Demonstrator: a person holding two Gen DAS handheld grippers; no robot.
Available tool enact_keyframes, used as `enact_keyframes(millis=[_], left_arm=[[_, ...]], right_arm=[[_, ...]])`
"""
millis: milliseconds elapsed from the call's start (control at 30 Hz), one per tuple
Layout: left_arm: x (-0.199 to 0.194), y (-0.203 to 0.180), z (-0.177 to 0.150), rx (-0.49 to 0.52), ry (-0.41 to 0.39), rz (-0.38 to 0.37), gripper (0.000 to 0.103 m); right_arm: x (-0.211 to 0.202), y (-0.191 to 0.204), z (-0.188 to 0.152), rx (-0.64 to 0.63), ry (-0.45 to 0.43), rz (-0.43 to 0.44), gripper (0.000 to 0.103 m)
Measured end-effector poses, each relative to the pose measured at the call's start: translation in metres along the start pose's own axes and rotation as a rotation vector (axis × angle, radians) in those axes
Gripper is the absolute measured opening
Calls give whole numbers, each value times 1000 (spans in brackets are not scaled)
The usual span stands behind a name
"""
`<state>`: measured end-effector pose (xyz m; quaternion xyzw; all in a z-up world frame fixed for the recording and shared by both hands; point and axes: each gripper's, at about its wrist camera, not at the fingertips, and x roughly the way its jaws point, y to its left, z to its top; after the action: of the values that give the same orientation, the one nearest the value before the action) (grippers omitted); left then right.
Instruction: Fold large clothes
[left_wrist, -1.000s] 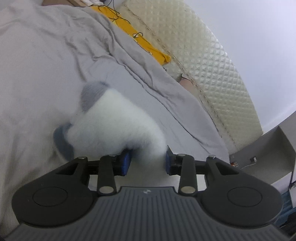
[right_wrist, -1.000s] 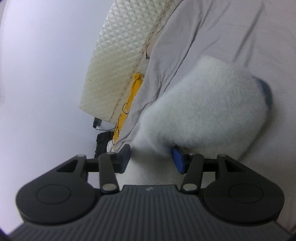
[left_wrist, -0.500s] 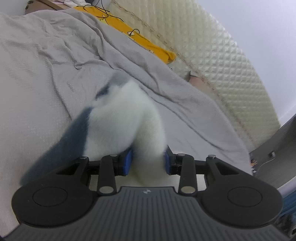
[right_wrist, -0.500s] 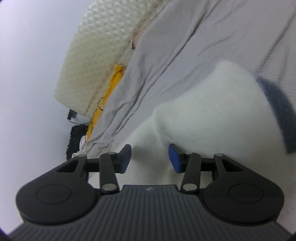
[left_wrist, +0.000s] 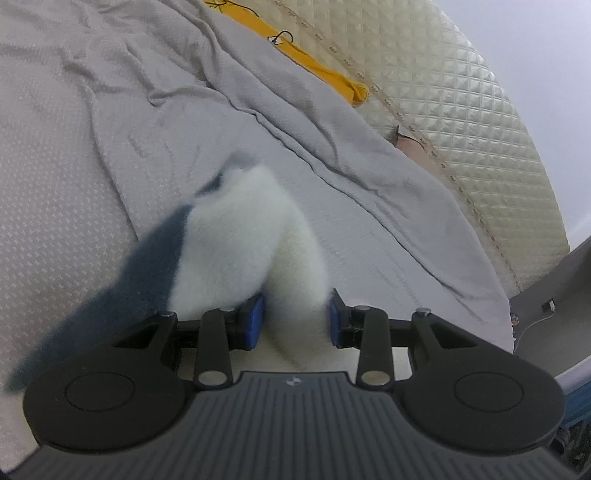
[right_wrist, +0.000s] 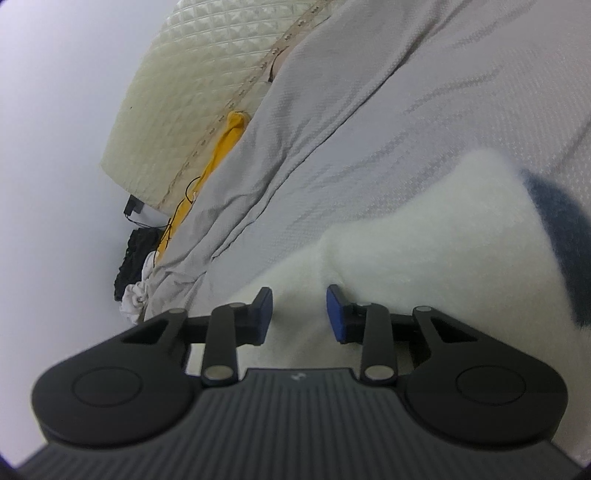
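Wrinkled grey sheet (left_wrist: 92, 155) lies open ahead; the quilted headboard (left_wrist: 461, 110) and yellow cloth (left_wrist: 314, 66) bound its far edge.

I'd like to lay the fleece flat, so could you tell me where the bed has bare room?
The grey sheet is bare left of the fleece, up to the wrinkles. A narrower strip runs between the fleece and the ridge of bunched sheet. It is crowded along the headboard, where a yellow cloth and cables lie.
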<state>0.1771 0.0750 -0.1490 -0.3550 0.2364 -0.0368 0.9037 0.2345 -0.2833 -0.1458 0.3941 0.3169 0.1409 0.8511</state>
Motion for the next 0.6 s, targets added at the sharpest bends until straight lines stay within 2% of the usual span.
enact_keyframes(millis=[133, 167, 200, 267, 333, 467, 600], left_arm=[[-18, -10, -1, 46, -20, -9, 48], [-24, -14, -2, 59, -32, -11, 54], [-31, -18, -3, 75, -44, -14, 66], [-45, -26, -6, 115, -71, -54, 78], [-55, -33, -10, 143, -84, -66, 78], [-59, -42, -24, 193, -63, -58, 78], [-51, -49, -41, 280, -36, 5, 78]], right_arm=[[-9, 15, -3, -76, -7, -35, 36], [-12, 21, -4, -104, -13, -49, 36], [-14, 25, -5, -126, -19, -58, 39], [-22, 35, -10, -180, -36, -70, 47], [-28, 40, -13, -212, -48, -67, 55], [-38, 50, -22, -297, -57, -80, 55], [-38, 59, -34, -404, -64, -135, 55]])
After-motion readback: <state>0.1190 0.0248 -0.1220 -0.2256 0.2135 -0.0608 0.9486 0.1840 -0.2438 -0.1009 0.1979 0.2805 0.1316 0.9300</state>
